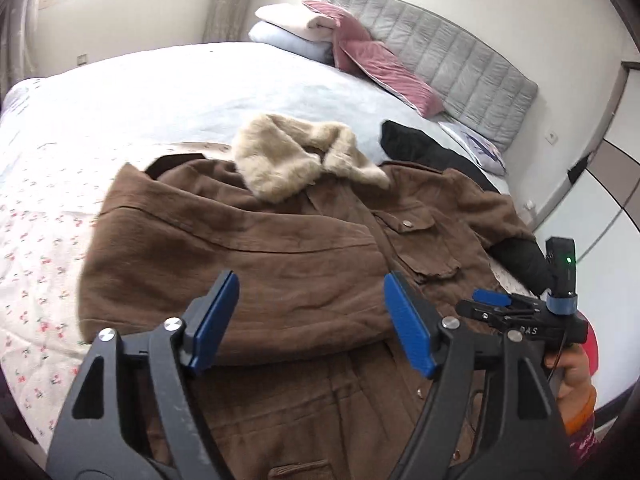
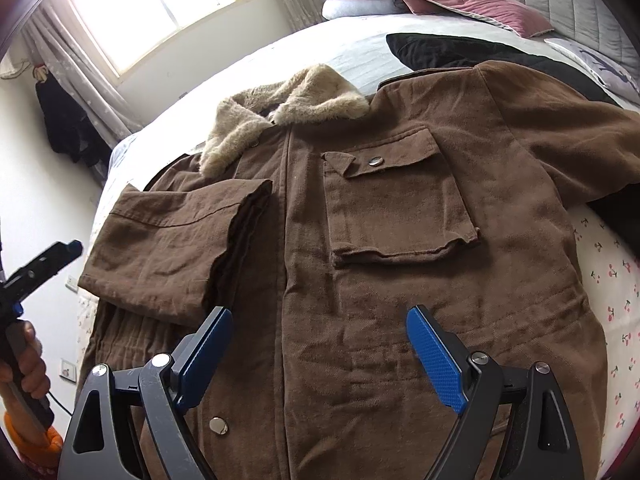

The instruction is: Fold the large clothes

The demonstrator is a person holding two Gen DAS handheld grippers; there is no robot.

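The big brown suede-like coat with a cream fur collar (image 2: 360, 264) lay face up across the bed, collar (image 1: 304, 156) toward the headboard and hem toward me. Its sleeve on the window side (image 2: 172, 240) was folded in over the chest, cuff edge resting just short of the front placket, while the other sleeve (image 2: 568, 148) still lay spread out to the side. A flapped chest pocket with a metal snap (image 2: 396, 200) sat flat beside the placket. My left gripper (image 1: 312, 320) hung above the folded sleeve with its blue pads (image 1: 216, 320) spread apart and nothing between them; I saw bare brown cloth in the gap, not pinched. My right gripper (image 2: 320, 356) was likewise released, its jaws wide, poised over the coat's lower front near a snap button (image 2: 219, 426), touching nothing that I could make out. From the left camera I could see my right hand (image 1: 572, 372) on its handle at the coat's edge, and from the right camera my left hand (image 2: 28, 364) gripping its own handle. A black garment (image 2: 460, 54) lay partly beneath the coat's far shoulder. Under everything was a white bedsheet printed with small red cherries (image 2: 616, 292), giving way to a pale blue cover (image 1: 180, 92) farther up. Pink velvet cushions (image 1: 380, 64) and pale folded pillows (image 1: 288, 24) leaned against the grey quilted headboard (image 1: 452, 60), and a bright window (image 2: 156, 4) with curtains stood beyond.
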